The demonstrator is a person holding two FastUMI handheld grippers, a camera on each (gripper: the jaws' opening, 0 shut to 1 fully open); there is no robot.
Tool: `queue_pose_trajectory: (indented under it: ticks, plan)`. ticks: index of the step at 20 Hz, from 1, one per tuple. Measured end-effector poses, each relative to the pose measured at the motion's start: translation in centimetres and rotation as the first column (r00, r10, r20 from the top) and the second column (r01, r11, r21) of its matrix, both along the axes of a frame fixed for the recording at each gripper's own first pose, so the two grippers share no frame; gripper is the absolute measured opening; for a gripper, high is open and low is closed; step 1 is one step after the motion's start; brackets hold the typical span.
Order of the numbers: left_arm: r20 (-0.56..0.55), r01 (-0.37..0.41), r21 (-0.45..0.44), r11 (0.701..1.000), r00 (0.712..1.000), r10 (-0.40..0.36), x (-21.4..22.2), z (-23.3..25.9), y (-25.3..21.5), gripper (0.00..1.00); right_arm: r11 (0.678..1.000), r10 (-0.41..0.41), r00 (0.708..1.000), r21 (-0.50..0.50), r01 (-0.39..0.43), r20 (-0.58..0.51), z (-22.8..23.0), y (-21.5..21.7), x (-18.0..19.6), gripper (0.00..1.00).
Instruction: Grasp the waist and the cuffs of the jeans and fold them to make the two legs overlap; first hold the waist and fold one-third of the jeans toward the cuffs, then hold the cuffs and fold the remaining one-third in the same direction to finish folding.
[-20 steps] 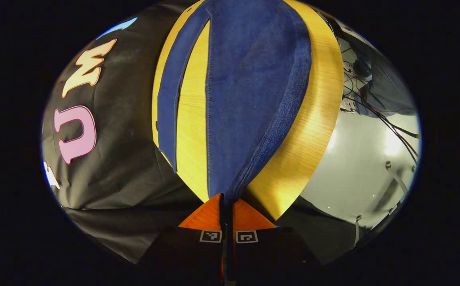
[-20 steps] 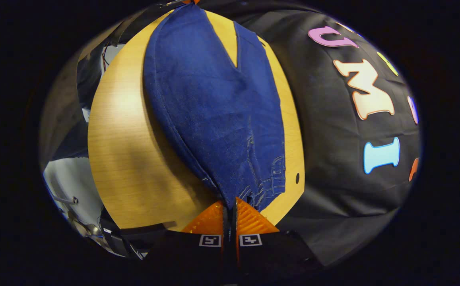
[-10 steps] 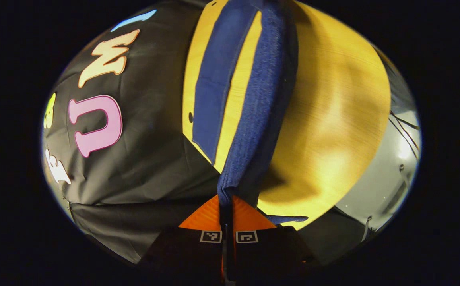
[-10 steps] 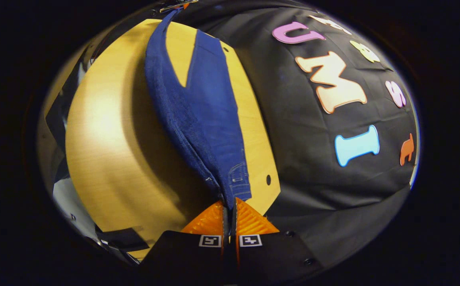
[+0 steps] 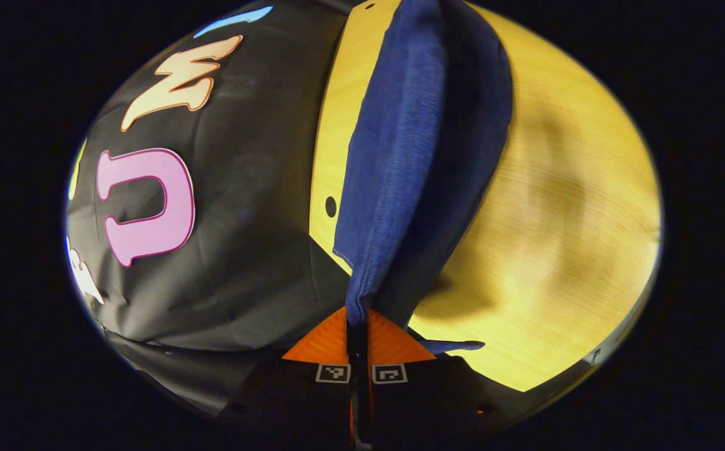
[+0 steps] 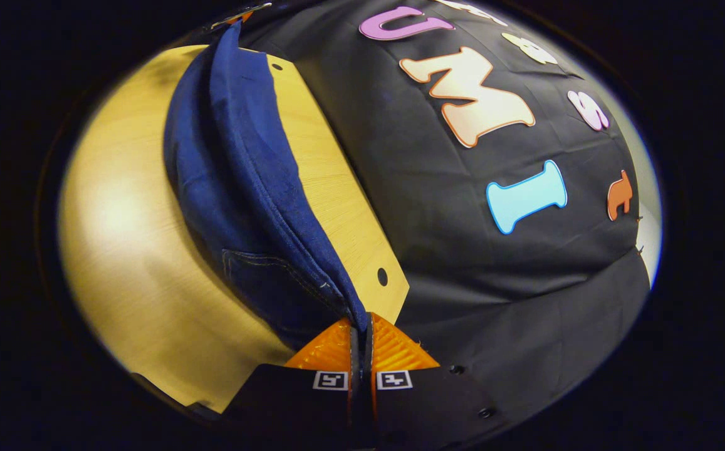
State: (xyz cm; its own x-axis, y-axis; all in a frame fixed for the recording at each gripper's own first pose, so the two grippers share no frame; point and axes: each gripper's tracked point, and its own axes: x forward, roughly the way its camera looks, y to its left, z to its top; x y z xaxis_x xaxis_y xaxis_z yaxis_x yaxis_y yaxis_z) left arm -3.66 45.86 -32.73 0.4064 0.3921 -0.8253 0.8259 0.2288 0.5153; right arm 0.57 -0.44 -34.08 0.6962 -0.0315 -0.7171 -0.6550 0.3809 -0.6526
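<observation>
Lifted off the wooden worktop [image 5: 563, 207] near its edge along the booth's black cloth wall [image 5: 237, 219]: dark blue jeans [image 5: 400, 169], strung between two orange-fingered grippers and doubled over lengthwise. Pinched tight in the closed fingers of the left gripper [image 5: 358, 326], one end of the denim, fabric rising away in a narrow band. Clamped likewise in the closed fingers of the right gripper [image 6: 361, 330], the end with a stitched pocket, just beside a small hole [image 6: 382, 276] at the worktop's corner.
</observation>
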Motion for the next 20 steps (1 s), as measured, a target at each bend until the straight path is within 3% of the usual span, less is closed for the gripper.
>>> queue_pose_trajectory:
  ticks: [7, 15, 20]
  plan:
    - [0.008, -0.019, -0.108, 0.994, 1.0, 0.02, 7.6, -5.0, 0.9, 0.0, 0.998, -0.049, 0.999, -0.046, 0.049, -0.01, -2.6, 1.1, 4.5, 0.02]
    - [-0.103, 0.066, -0.15, 0.986, 0.991, -0.082, 11.9, -13.3, 1.5, 0.0, 0.987, -0.125, 0.99, -0.106, 0.118, -0.059, -8.4, 1.8, 7.8, 0.03]
    - [-0.122, 0.029, -0.21, 0.977, 0.991, -0.055, 13.6, -18.5, 1.5, 0.0, 0.968, -0.192, 0.978, -0.178, 0.175, -0.078, -13.1, 1.9, 8.5, 0.02]
